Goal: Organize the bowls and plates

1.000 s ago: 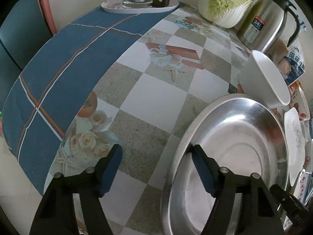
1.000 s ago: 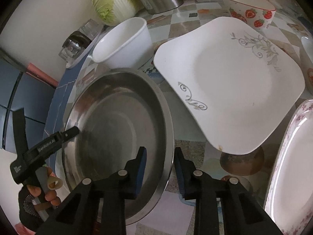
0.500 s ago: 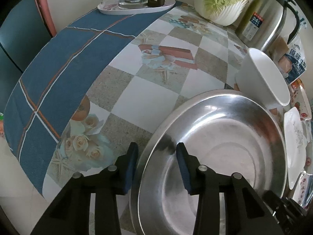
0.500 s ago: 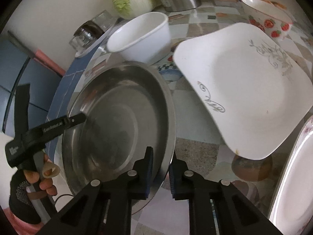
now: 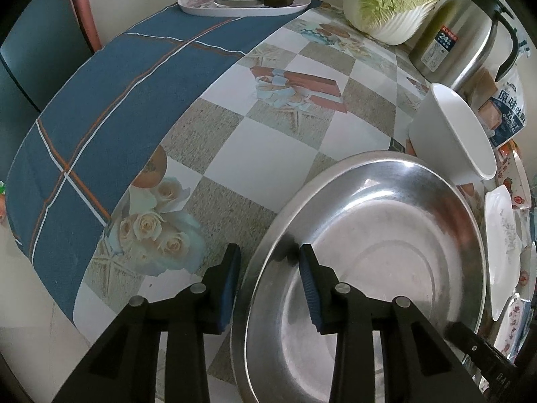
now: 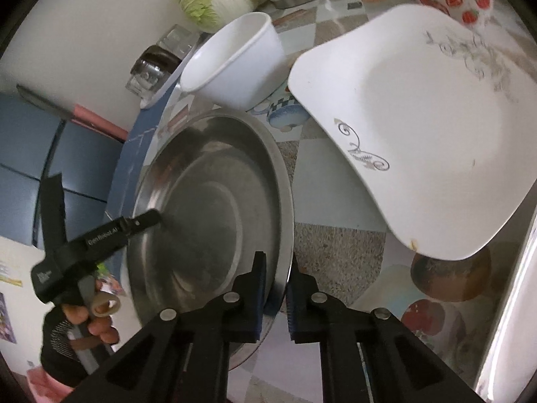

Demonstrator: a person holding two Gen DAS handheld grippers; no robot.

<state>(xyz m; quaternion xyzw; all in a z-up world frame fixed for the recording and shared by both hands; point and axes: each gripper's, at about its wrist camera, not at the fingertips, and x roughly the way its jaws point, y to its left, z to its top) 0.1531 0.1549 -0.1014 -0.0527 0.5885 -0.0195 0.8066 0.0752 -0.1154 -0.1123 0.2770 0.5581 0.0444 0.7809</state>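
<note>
The wide round stainless-steel basin (image 5: 386, 268) fills the lower right of the left view; the left gripper (image 5: 268, 282) is closing astride its rim; the right gripper (image 6: 277, 297) pinches its opposite rim; a white bowl (image 6: 235, 63) sits beyond.

My table (image 5: 261, 154) wears a checkered cloth with 1 blue plaid band. On it rest a steel basin (image 5: 386, 252), white bowl (image 5: 449, 131), cabbage (image 5: 392, 0), thermos (image 5: 459, 33), glassware tray (image 5: 241, 8) and square plate (image 6: 419, 127).
</note>
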